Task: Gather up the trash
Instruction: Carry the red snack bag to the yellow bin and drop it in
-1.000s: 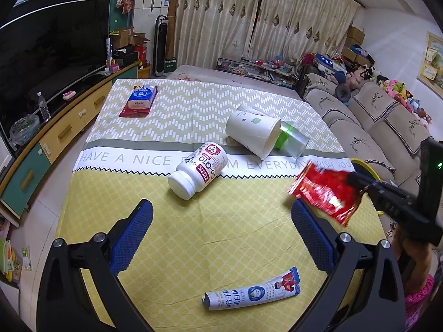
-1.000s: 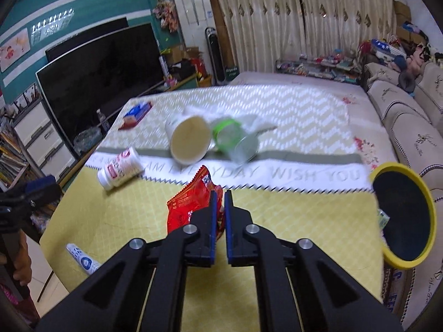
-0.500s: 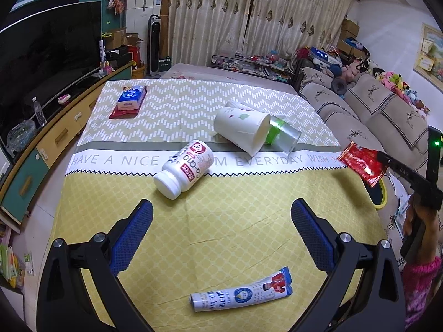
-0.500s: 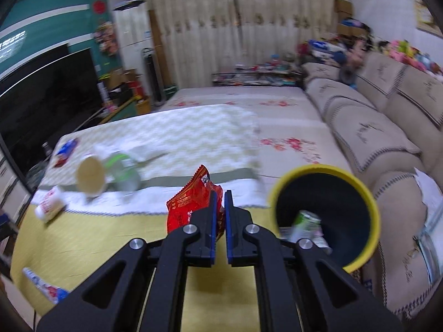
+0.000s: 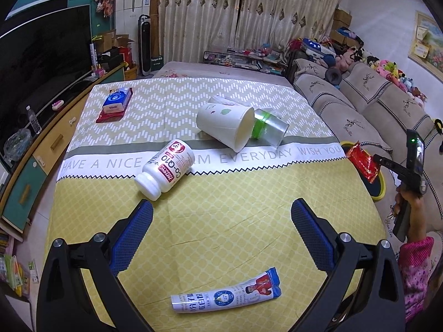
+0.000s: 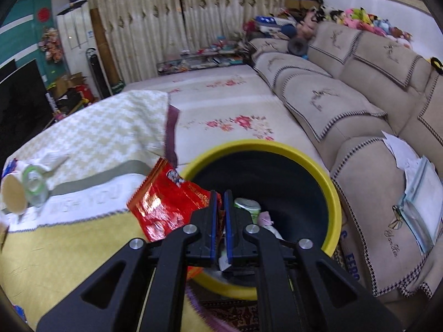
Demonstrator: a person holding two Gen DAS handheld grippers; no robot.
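Note:
My right gripper (image 6: 218, 196) is shut on a red snack wrapper (image 6: 166, 196), held over the near rim of a yellow-rimmed dark bin (image 6: 329, 182) beside the table. A green can (image 6: 247, 204) and other scraps lie inside the bin. In the left wrist view the same wrapper (image 5: 362, 161) hangs off the table's right edge above the bin (image 5: 378, 191). My left gripper (image 5: 221, 221) is open above the yellow cloth. A white pill bottle (image 5: 166, 170), a tipped paper cup (image 5: 224, 128), a clear cup with a green band (image 5: 270, 131) and a printed tube (image 5: 227, 294) lie on the table.
A tissue pack (image 5: 116, 102) on a red tray lies at the table's far left. A beige sofa (image 6: 346, 105) runs along the right, papers (image 6: 415, 193) on its arm. A TV cabinet (image 5: 33, 149) stands left. A person's hand and pink sleeve (image 5: 414, 260) hold the right gripper.
My right gripper carried the red wrapper from over the table rightward to above the bin's rim. The left gripper drifted slightly and stayed open.

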